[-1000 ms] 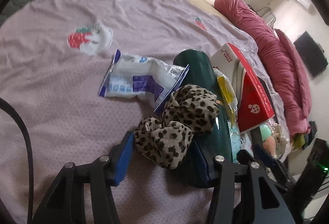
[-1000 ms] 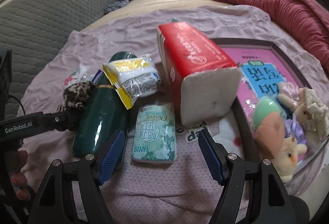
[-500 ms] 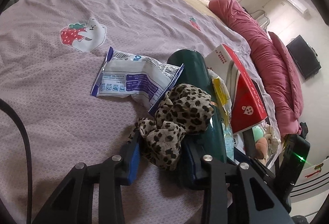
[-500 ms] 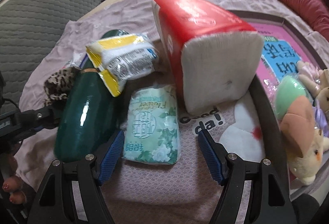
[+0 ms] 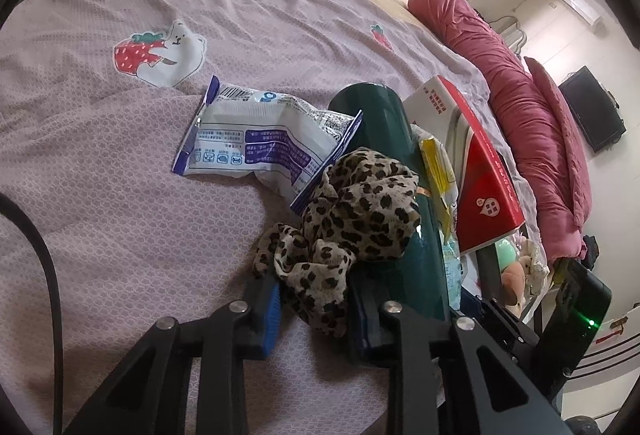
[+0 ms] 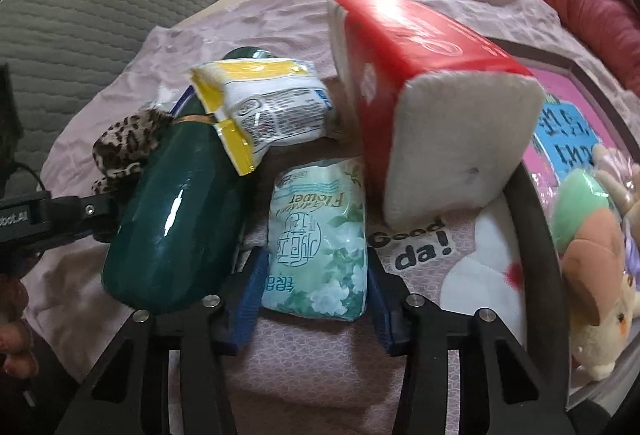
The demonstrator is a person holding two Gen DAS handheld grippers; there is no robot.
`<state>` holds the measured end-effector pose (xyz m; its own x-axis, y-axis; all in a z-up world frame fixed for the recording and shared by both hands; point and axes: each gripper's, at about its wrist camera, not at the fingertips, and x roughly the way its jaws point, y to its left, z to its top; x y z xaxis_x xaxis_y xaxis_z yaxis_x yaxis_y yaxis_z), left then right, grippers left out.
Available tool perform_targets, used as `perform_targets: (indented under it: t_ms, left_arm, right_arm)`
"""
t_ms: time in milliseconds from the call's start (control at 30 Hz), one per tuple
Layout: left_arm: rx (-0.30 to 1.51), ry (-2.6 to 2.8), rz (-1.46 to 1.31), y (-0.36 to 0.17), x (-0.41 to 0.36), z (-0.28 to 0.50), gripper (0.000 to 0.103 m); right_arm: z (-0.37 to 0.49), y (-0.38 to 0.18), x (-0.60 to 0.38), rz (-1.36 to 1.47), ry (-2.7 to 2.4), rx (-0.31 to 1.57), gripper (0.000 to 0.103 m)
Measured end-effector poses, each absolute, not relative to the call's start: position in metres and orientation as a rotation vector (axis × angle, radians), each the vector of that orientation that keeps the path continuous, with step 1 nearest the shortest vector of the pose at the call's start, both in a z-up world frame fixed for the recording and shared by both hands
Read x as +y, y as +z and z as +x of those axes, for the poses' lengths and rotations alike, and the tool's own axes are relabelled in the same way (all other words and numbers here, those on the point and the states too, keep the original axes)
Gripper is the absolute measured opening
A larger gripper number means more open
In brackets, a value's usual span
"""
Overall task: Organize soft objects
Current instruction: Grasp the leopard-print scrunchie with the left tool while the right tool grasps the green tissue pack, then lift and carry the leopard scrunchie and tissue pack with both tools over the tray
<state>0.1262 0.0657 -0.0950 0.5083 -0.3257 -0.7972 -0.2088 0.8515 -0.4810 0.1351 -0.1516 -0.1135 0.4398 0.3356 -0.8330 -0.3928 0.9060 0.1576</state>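
Note:
A leopard-print scrunchie [image 5: 348, 219] lies on the pink bedspread against a dark green bottle [image 5: 404, 235]. My left gripper [image 5: 316, 303] is shut on the scrunchie's near end. In the right wrist view the scrunchie [image 6: 128, 147] shows left of the bottle [image 6: 176, 219]. My right gripper [image 6: 314, 299] has closed onto the sides of a green flower-print tissue pack [image 6: 320, 235] lying between the bottle and a red tissue pack [image 6: 424, 91].
A white and blue snack bag [image 5: 260, 143] lies left of the bottle. A yellow and white packet [image 6: 260, 107] rests on the bottle. A pink box lid [image 6: 568, 115] with plush toys [image 6: 596, 255] is at the right. A red duvet [image 5: 532, 139] lies beyond.
My left gripper has closed in on the scrunchie. My right gripper has moved forward and closed on the green tissue pack.

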Motion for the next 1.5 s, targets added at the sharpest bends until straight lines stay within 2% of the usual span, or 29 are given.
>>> perform_targets:
  t_ms: [133, 433, 1100, 1500]
  left_arm:
    - [1.046, -0.077, -0.559, -0.095, 0.064, 0.126, 0.017]
    - [1.021, -0.109, -0.545, -0.092, 0.060, 0.126, 0.007]
    - [0.849, -0.115, -0.472, -0.033, 0.040, 0.079, 0.006]
    - [0.842, -0.230, -0.360, 0.005, -0.043, 0.078, 0.006]
  right_arm:
    - [0.133, -0.110, -0.157, -0.038, 0.458, 1.014, 0.044]
    - [0.121, -0.093, -0.168, -0.027, 0.475, 0.976, 0.043]
    - [0.094, -0.038, -0.195, 0.025, 0.523, 0.801, 0.043]
    - [0.090, -0.006, -0.246, 0.115, 0.434, 0.681, 0.043]
